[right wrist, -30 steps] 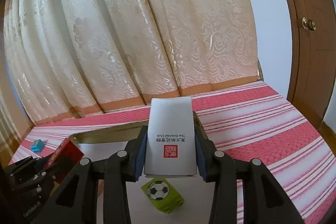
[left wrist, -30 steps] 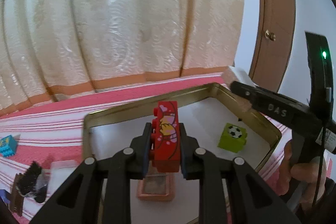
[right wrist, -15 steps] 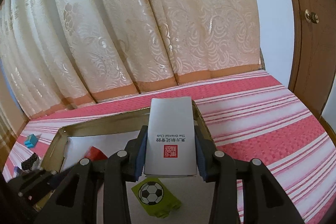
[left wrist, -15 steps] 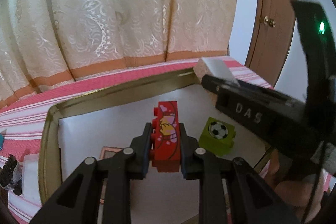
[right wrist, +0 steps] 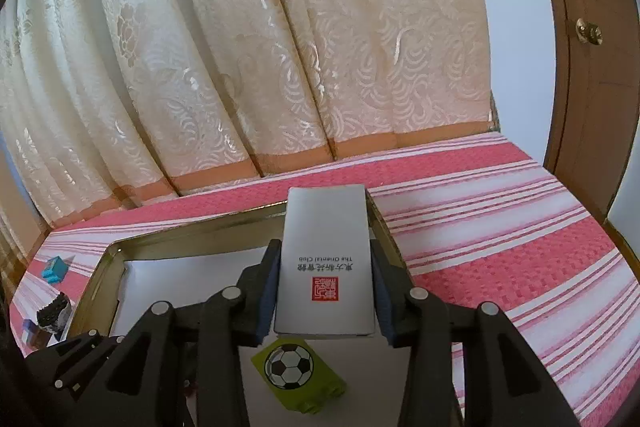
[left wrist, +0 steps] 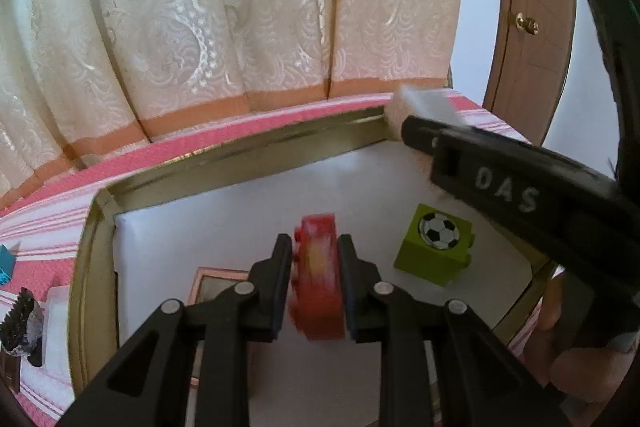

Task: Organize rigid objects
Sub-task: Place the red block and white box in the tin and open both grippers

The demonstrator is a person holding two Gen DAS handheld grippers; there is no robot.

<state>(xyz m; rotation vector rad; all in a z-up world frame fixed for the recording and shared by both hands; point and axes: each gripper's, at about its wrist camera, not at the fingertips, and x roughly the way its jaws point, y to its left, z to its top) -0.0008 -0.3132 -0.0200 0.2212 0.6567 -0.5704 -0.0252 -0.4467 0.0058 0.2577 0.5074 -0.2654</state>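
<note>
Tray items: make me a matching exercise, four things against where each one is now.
1. red brick
2. white box
3. green block
4. blue brick

A. on the striped cloth, outside the tray
B. gripped in the right tool
C. resting on the tray's white floor
D. between the opening jaws of the left tool

Pairs: 1-D, 2-B, 3-C, 4-A

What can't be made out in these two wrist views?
- Red brick: left wrist view, motion-blurred between the opening jaws of the left gripper; its print is unreadable.
- Framed piece on the tray: left wrist view, mostly behind the left gripper's fingers.
- White box: right gripper covers its sides; its underside is unseen.
- Dark item beside the tray: right wrist view, too small to identify.
</note>
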